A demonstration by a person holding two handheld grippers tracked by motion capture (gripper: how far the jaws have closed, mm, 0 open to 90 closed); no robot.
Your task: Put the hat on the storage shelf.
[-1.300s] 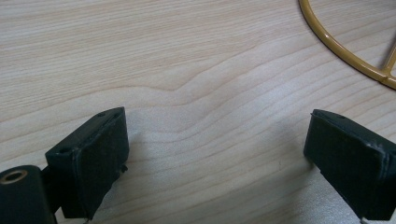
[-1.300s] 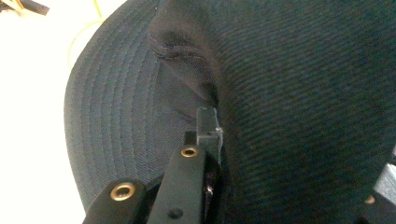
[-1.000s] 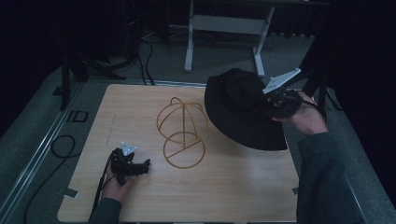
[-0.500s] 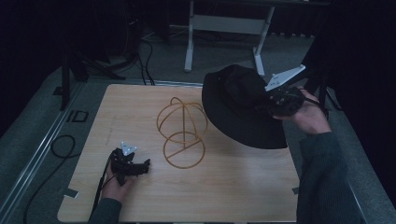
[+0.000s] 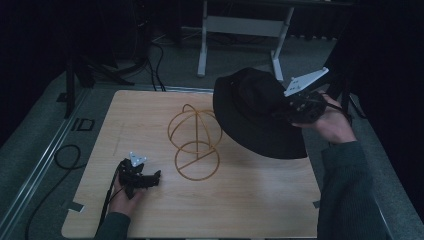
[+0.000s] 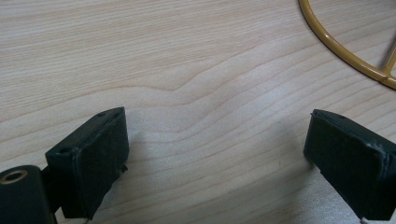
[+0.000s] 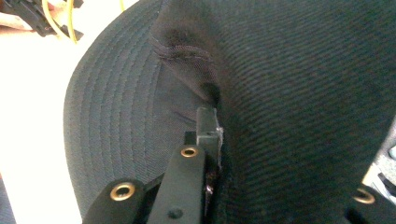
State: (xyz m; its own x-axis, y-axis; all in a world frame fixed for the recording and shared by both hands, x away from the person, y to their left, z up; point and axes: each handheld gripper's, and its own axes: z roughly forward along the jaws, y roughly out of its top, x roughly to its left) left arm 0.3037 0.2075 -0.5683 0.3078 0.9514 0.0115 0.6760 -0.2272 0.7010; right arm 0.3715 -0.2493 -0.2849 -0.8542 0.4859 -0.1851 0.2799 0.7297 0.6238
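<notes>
Lower left of the high view, the left gripper point(image 5: 138, 178) rests low on the wooden table point(image 5: 250, 210), its jaws hard to make out there; its own view shows them spread wide over bare wood, holding nothing. Centre frame, one gold wire hat stand point(image 5: 194, 142). Upper right, one black bucket hat point(image 5: 252, 112) held aloft beside the stand, its crown partly hidden by the right gripper point(image 5: 287, 111), jaws clamped tight on the fabric.
</notes>
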